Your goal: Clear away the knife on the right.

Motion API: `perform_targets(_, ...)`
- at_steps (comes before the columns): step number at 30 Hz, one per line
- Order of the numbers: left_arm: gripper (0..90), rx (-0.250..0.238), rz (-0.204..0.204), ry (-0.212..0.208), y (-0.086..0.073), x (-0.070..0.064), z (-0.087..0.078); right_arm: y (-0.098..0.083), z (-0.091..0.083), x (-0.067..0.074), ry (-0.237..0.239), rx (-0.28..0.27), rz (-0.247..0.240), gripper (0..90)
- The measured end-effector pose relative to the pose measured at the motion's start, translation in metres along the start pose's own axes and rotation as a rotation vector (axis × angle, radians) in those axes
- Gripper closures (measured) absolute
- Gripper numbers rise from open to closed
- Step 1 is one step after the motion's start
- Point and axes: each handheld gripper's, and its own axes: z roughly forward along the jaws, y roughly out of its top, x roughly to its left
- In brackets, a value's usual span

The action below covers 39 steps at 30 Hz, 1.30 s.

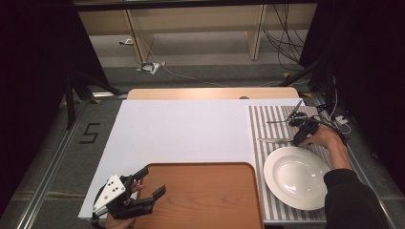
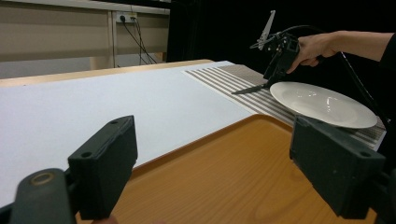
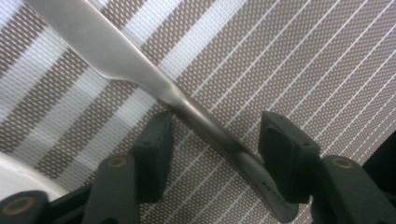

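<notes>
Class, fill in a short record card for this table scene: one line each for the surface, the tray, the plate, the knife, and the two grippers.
surface: white sheet, striped mat at right
tray: wooden tray, bare
plate: white plate on the mat
knife: table knife lying on the mat beyond the plate
left gripper: open, over the tray's corner
right gripper: open, jaws astride the knife handle

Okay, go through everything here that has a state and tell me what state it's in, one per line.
Left gripper: open, over the tray's near left corner, holding nothing.
Right gripper: open, jaws either side of the knife handle.
Knife: flat on the striped mat.
Plate: upright on the mat, empty.
Tray: empty.
Fork: lying on the mat.
</notes>
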Motion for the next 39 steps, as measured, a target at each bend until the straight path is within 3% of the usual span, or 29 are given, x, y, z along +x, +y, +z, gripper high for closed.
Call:
perform_targets(16,15.1,0.002,0.005,-0.001,0.0001,-0.0003,0.0001,0.005,0.0005,-0.0005,0.023,0.031,-0.012,52.7)
perform_targets(24,15.1,0.001,0.005,-0.001,0.0001,-0.0005,-0.0002,0.0069,0.0003,0.0006,0.053,0.044,-0.03,65.8)
perform_targets(39,15.1,-0.001,0.006,0.0,0.0004,-0.0007,-0.0006,0.0089,-0.0004,0.0063,0.065,0.057,-0.075,79.2)
